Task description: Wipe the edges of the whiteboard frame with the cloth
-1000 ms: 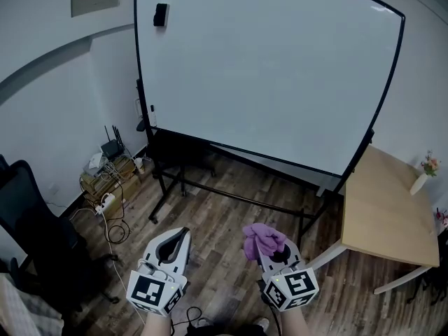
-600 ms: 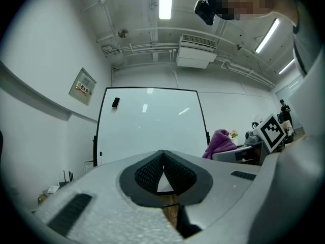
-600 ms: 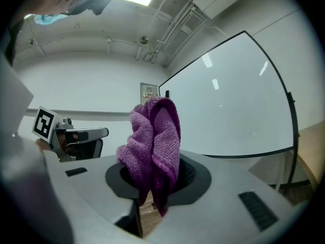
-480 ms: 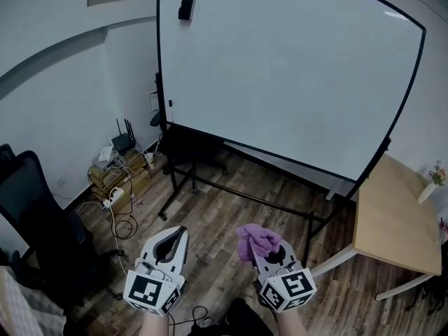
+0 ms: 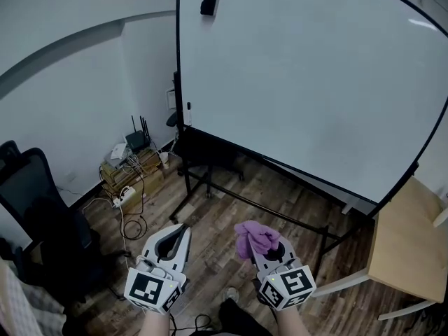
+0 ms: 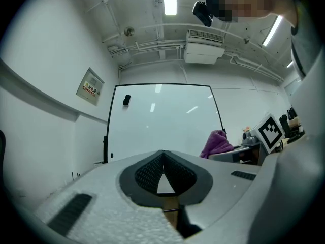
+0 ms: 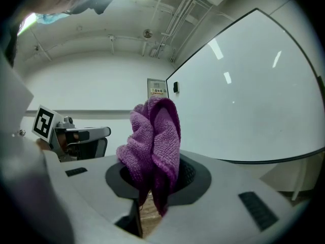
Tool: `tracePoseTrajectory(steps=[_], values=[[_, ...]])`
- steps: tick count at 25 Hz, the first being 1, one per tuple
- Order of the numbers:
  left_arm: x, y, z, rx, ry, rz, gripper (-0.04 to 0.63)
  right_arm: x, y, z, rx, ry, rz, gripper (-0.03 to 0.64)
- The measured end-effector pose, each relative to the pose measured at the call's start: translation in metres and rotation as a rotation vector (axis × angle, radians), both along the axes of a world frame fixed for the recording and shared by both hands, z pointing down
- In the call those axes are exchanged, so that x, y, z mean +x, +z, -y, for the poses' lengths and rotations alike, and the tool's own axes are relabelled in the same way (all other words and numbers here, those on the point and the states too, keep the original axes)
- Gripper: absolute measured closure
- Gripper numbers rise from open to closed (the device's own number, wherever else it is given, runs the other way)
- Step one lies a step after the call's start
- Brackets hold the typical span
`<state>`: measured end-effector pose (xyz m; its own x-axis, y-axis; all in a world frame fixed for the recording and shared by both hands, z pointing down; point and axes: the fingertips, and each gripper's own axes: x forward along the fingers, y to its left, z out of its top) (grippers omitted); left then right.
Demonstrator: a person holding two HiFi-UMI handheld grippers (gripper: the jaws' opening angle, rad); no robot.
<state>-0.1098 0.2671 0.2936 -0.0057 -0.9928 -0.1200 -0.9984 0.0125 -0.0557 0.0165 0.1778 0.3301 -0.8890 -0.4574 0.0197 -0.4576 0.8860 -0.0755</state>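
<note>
A large whiteboard (image 5: 308, 75) with a thin black frame (image 5: 178, 61) stands on a black wheeled stand, ahead of me. A purple cloth (image 5: 255, 238) bunches up out of my right gripper (image 5: 262, 247), which is shut on it low in the head view; the right gripper view shows the cloth (image 7: 152, 146) pinched between the jaws. My left gripper (image 5: 175, 238) is beside it, shut with nothing in it, its tips meeting in the left gripper view (image 6: 162, 159). Both grippers hang well short of the board, over the wooden floor.
A small black eraser (image 5: 208, 1) sticks to the board's upper left. At the left stand a black office chair (image 5: 35, 215) and a low shelf with routers and cables (image 5: 129, 170). A light wooden table (image 5: 406, 243) is at the right.
The view has shifted toward the board's left edge: the whiteboard and table slid right in the picture and the board looks nearer. Both grippers keep their places, cloth still held.
</note>
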Motion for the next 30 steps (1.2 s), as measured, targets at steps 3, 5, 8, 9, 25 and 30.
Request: tracePoseTrajectory(steps=[3, 5, 8, 9, 25, 30], values=[[-0.018, -0.007, 0.025, 0.007, -0.030, 0.007, 0.578, -0.022, -0.006, 0.029, 0.009, -0.031, 0.001, 0.526], [-0.027, -0.011, 0.043, 0.010, -0.049, 0.009, 0.578, -0.034, -0.010, 0.050, 0.012, -0.049, 0.000, 0.526], [-0.038, -0.016, 0.067, 0.014, -0.075, 0.014, 0.578, -0.049, -0.016, 0.079, 0.019, -0.077, 0.000, 0.526], [-0.042, -0.017, 0.074, 0.016, -0.085, 0.017, 0.578, -0.054, -0.017, 0.088, 0.021, -0.086, 0.001, 0.526], [-0.060, -0.023, 0.141, 0.004, -0.161, 0.057, 0.580, -0.089, -0.011, 0.158, 0.010, -0.190, -0.002, 0.526], [-0.068, -0.024, 0.161, 0.001, -0.144, 0.068, 0.578, -0.101, -0.007, 0.174, 0.010, -0.182, -0.021, 0.526]])
